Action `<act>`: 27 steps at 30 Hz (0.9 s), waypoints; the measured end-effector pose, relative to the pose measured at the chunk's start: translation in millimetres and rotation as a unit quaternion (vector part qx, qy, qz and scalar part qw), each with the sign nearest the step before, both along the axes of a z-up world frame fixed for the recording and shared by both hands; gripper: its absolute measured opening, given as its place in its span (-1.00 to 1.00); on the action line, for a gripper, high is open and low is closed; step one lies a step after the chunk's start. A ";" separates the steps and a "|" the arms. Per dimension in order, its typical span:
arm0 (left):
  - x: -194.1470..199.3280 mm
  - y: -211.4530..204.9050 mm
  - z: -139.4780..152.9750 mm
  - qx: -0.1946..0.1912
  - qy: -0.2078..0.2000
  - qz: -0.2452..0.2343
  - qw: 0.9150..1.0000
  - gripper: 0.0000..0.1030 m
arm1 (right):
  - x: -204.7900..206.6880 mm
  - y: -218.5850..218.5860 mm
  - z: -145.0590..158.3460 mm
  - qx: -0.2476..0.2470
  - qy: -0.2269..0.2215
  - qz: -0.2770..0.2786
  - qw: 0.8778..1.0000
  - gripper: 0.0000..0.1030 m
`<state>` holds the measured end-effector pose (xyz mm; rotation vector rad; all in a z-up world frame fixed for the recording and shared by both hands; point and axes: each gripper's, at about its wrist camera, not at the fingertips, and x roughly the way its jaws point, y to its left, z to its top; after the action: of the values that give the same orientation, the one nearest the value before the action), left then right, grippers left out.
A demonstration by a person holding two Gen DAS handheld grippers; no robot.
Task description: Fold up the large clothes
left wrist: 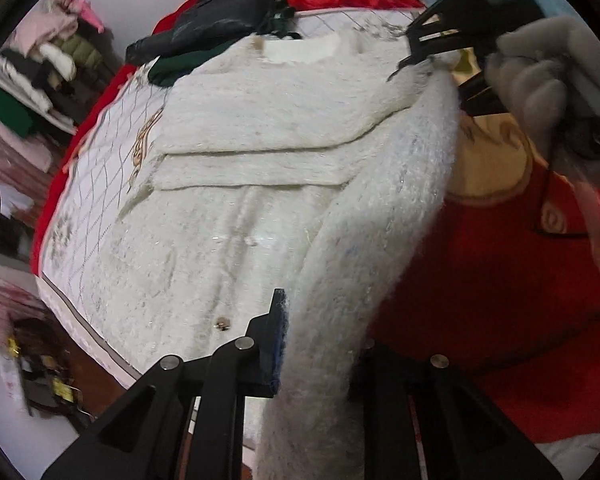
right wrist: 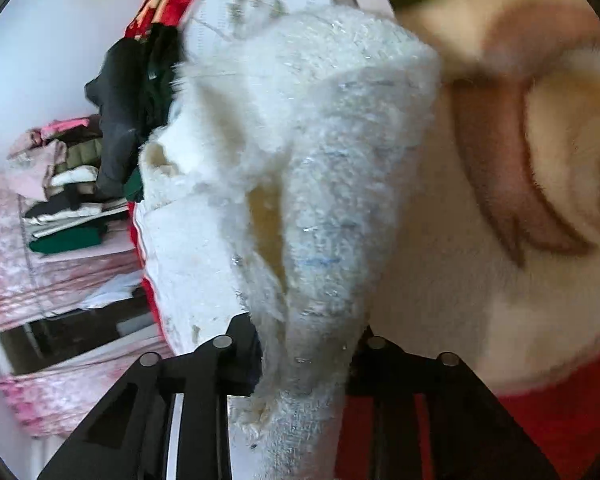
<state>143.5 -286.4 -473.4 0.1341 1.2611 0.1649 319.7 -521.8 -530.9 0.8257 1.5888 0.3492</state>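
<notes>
Both the left gripper (left wrist: 320, 344) and the right gripper (right wrist: 304, 344) pinch the white cardigan's (left wrist: 260, 128) raised side edge, which runs lengthwise between them above the bed (left wrist: 500, 300).

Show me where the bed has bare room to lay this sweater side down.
Bare quilt lies left of the white sweater; red blanket is open on its right. The head is crowded with dark clothes. Both claws, left claw and right claw, grip the sweater's edge.

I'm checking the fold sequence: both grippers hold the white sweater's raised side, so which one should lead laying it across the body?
Probably the right gripper: it pinches the sweater near the collar end, while the left gripper holds the hem end.
</notes>
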 end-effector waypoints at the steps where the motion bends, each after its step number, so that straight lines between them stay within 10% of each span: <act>1: -0.5 14.7 6.6 -0.018 0.000 0.004 1.000 -0.73 | -0.4 9.6 16.5 -0.013 -0.006 0.002 1.000 -0.46; 10: -1.8 166.1 31.6 -0.099 0.001 0.076 0.992 -0.71 | 32.7 178.3 106.7 -0.135 -0.036 0.046 0.989 -0.46; 20: 15.6 331.1 -55.8 -0.134 0.046 0.182 0.973 -0.62 | 77.7 375.1 45.5 -0.236 -0.023 0.101 0.966 -0.39; 24: 21.6 358.1 -88.4 -0.181 0.064 0.197 0.961 -0.61 | 90.2 412.3 11.5 -0.264 -0.022 0.119 0.957 0.32; 27: 16.9 360.2 -85.7 -0.205 0.063 0.197 0.957 -0.59 | 90.3 420.4 20.0 -0.254 -0.043 0.129 0.958 0.50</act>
<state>160.4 73.8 -559.1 -0.4743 1.4131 0.2358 410.0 -101.4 -511.0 0.2066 1.6073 0.1446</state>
